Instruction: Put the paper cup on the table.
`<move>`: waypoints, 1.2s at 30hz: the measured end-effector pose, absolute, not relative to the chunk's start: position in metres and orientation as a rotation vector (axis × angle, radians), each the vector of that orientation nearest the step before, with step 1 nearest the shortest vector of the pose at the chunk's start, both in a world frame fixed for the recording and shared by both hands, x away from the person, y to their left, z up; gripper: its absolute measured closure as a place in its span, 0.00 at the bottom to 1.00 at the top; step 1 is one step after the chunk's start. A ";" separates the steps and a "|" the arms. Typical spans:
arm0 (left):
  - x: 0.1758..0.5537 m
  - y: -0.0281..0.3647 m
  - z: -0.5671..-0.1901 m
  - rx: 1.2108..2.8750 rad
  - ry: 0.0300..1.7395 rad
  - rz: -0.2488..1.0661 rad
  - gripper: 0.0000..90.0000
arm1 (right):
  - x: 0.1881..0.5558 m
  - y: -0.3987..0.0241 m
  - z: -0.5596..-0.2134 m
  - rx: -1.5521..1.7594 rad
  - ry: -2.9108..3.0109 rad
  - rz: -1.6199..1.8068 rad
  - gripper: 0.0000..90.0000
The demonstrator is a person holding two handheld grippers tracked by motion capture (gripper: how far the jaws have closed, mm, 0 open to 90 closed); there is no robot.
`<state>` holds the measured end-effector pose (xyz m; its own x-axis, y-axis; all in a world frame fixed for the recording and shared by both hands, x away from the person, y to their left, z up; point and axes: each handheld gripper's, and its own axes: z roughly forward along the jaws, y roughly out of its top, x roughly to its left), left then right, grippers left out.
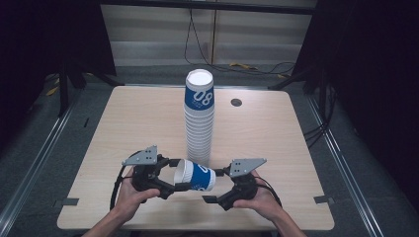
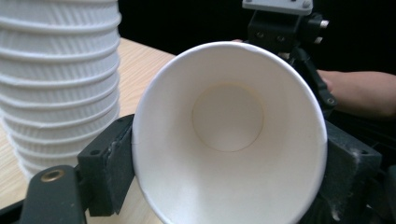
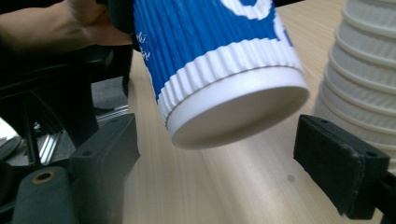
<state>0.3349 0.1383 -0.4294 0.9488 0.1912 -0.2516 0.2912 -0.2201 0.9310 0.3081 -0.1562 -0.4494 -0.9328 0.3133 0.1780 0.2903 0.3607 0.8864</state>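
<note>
A: What crowds the work?
B: Tall cup stack (image 1: 199, 118) on the table (image 1: 123, 128), just behind; left gripper (image 1: 170, 177) pinches the sideways cup (image 1: 196, 176), empty inside; right gripper (image 1: 213, 185) spread, clear of its base.

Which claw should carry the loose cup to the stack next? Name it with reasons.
Left, likely. The left claw is clamped on the cup at its rim, while the right claw stands open, clear of the cup's base, beside the stack.

High view looks down from above the table (image 1: 148, 118); each gripper view faces, close up, the cup (image 1: 196, 176) between both grippers.
</note>
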 end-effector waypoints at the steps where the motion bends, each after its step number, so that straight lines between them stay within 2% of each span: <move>1: 0.335 0.139 -0.430 1.806 0.364 -0.101 0.20 | 0.308 -0.157 -0.449 0.579 2.572 1.655 0.16; 6: 0.337 0.142 -0.432 1.838 0.418 -0.141 0.20 | 0.309 -0.160 -0.449 0.588 2.569 1.607 0.16; 19: 0.337 0.151 -0.430 1.936 0.460 -0.076 0.20 | 0.315 -0.170 -0.449 0.687 2.529 1.482 0.15; 25: 0.342 0.159 -0.430 1.945 0.498 -0.093 0.20 | 0.320 -0.181 -0.448 0.769 2.453 1.463 0.15; 36: 0.355 0.179 -0.421 2.031 0.577 0.020 0.19 | 0.328 -0.192 -0.450 0.900 2.360 1.429 0.15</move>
